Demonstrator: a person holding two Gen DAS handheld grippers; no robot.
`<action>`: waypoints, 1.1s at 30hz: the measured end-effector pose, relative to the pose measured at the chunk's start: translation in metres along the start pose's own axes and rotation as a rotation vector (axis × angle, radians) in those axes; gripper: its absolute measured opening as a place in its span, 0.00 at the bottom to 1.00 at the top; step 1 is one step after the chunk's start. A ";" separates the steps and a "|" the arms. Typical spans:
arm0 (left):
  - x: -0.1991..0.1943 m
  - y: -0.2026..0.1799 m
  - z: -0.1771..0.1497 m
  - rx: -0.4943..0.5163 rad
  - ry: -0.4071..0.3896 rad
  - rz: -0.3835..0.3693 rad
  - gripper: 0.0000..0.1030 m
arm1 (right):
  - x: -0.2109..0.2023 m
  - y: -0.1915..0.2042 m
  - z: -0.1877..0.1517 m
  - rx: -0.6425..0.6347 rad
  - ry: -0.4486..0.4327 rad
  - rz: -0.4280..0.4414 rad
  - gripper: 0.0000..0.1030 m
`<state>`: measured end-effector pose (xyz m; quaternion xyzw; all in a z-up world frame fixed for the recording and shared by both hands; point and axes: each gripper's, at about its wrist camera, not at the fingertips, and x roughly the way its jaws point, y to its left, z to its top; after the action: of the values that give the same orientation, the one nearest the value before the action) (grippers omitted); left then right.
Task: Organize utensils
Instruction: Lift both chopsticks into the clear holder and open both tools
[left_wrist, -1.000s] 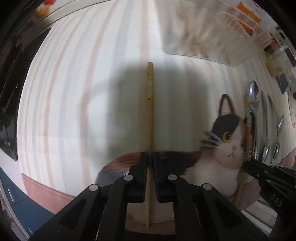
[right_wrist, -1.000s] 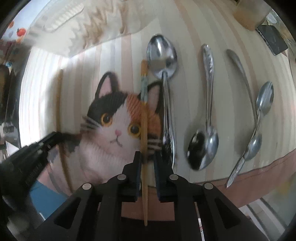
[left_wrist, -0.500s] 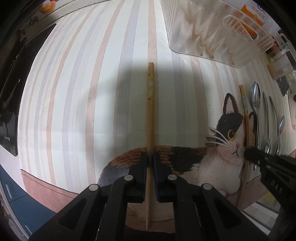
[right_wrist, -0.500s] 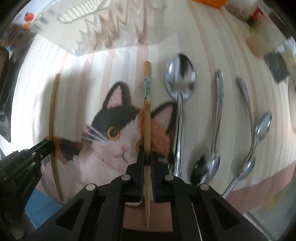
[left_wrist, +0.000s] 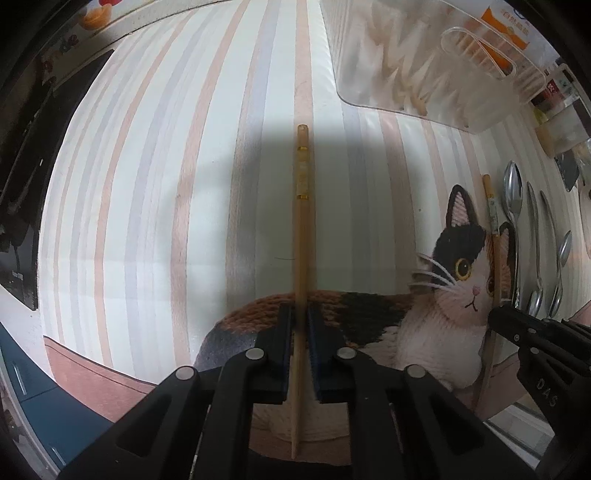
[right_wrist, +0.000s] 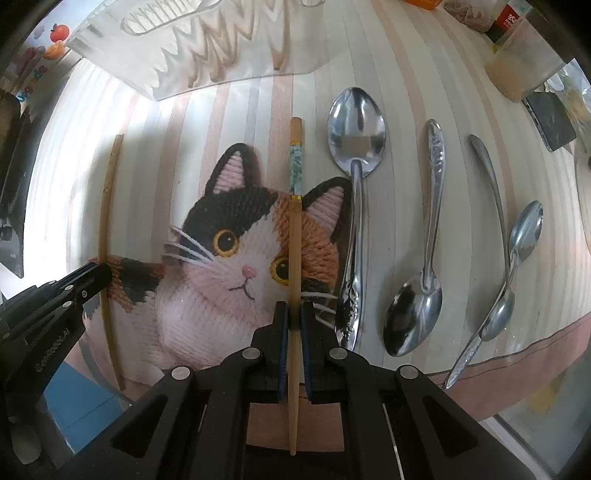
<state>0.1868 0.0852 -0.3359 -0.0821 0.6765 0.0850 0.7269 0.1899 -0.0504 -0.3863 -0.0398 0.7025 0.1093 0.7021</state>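
My left gripper (left_wrist: 300, 314) is shut on a wooden chopstick with gold bands (left_wrist: 302, 229) that points straight ahead over the striped cloth. My right gripper (right_wrist: 292, 310) is shut on a second chopstick with a green patterned end (right_wrist: 294, 221), held over the cat picture (right_wrist: 236, 258). Each gripper shows in the other view: the right one at the right edge (left_wrist: 496, 319), the left one at the left edge (right_wrist: 101, 273). Several steel spoons (right_wrist: 354, 147) lie in a row right of the right chopstick.
A clear plastic organizer tray (right_wrist: 221, 44) with zigzag ribs lies at the back, also in the left wrist view (left_wrist: 424, 66). Jars and a dark phone (right_wrist: 550, 118) stand at the far right. The table's front edge runs below the grippers.
Both grippers have drawn back and risen a little with their chopsticks; the tray and spoons look farther away. The grips are unchanged.
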 end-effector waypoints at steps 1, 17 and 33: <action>0.000 0.000 -0.001 0.001 -0.001 0.007 0.04 | -0.002 0.001 -0.001 0.000 -0.004 0.001 0.07; -0.088 0.028 0.001 -0.076 -0.172 0.064 0.04 | -0.082 0.004 -0.017 -0.073 -0.150 0.121 0.07; -0.217 -0.006 0.104 -0.027 -0.399 -0.097 0.04 | -0.230 -0.019 0.079 -0.069 -0.393 0.263 0.07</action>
<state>0.2733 0.1012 -0.1118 -0.1059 0.5130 0.0736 0.8487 0.2733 -0.0752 -0.1587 0.0500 0.5472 0.2293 0.8035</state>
